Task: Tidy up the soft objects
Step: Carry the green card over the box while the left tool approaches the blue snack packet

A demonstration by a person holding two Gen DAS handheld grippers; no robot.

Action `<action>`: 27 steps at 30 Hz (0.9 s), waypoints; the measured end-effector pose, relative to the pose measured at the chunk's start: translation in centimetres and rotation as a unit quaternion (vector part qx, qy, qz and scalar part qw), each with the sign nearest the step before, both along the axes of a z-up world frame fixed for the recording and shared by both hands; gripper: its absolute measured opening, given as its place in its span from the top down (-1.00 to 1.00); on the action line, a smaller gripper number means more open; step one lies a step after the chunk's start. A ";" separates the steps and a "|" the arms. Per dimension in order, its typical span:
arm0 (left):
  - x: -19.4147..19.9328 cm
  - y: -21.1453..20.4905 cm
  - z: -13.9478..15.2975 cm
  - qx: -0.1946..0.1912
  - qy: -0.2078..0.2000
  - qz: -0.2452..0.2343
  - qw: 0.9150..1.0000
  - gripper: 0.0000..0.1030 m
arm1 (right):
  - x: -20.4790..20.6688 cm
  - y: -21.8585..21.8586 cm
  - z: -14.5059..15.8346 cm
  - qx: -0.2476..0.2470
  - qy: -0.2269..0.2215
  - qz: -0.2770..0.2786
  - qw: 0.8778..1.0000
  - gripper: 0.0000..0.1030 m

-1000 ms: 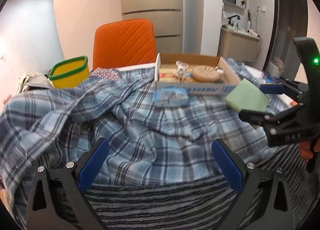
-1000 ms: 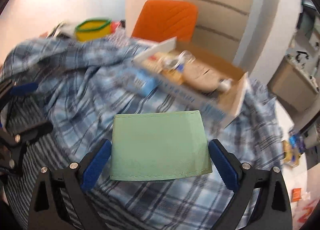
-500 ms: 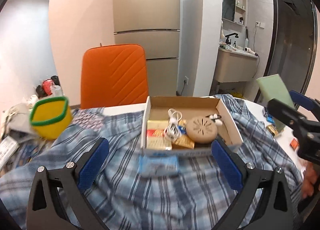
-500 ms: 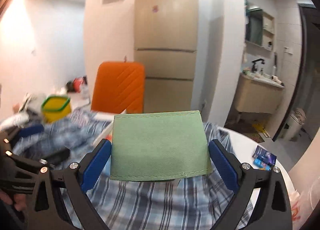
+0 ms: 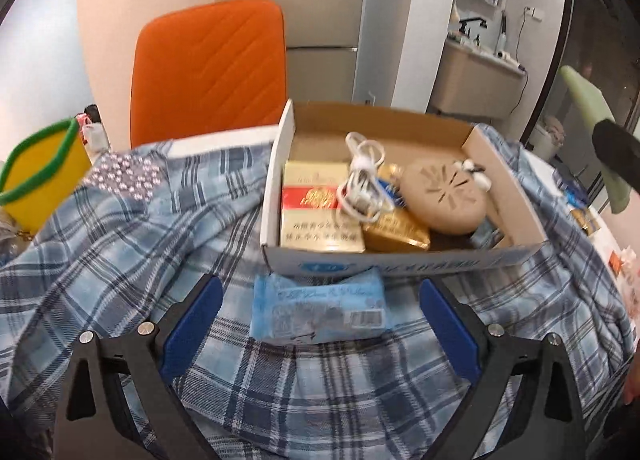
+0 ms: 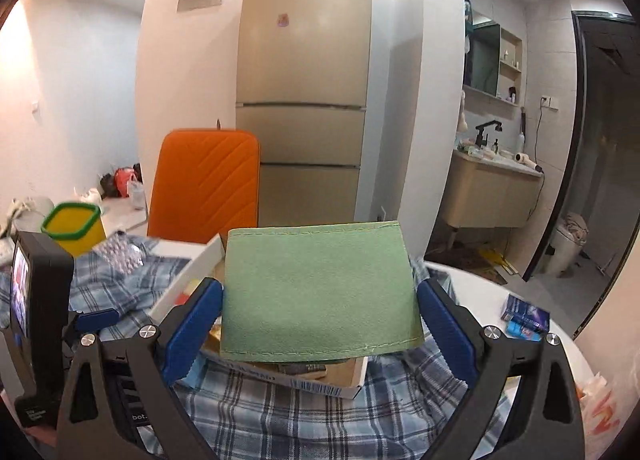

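Right tongs (image 6: 320,324) clamp a light, floppy green cloth (image 6: 318,292) by its edges; left tongs (image 5: 320,320) gape empty, tissue pack (image 5: 320,310) at twelve o'clock.

Cluttered cardboard box (image 5: 404,260) and tissue pack (image 5: 320,310) ahead on rumpled plaid cloth (image 5: 132,244)

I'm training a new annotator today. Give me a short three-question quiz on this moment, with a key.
1. True or false: the left gripper holds the blue packet.
2. What does the right gripper hold? A) green cloth B) white cable C) yellow cup
3. The cardboard box rests on the ____ cloth.

Key: 1 false, jaws open; 2 A; 3 plaid.
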State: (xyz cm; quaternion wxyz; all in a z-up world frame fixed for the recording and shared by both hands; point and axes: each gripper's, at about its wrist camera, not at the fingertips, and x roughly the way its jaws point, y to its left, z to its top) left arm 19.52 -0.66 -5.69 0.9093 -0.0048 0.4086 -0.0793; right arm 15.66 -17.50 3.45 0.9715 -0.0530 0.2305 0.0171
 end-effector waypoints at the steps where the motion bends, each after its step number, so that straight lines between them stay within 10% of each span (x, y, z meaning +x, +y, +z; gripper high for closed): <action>1: 0.1 0.2 -0.3 -0.005 0.006 0.004 1.000 -0.91 | 0.4 0.1 -0.6 0.000 0.006 -0.002 1.000 -0.92; 27: 1.4 0.6 -2.0 -0.029 0.044 -0.001 0.999 -0.60 | 1.7 0.2 -5.2 -0.023 0.055 -0.011 0.998 -0.92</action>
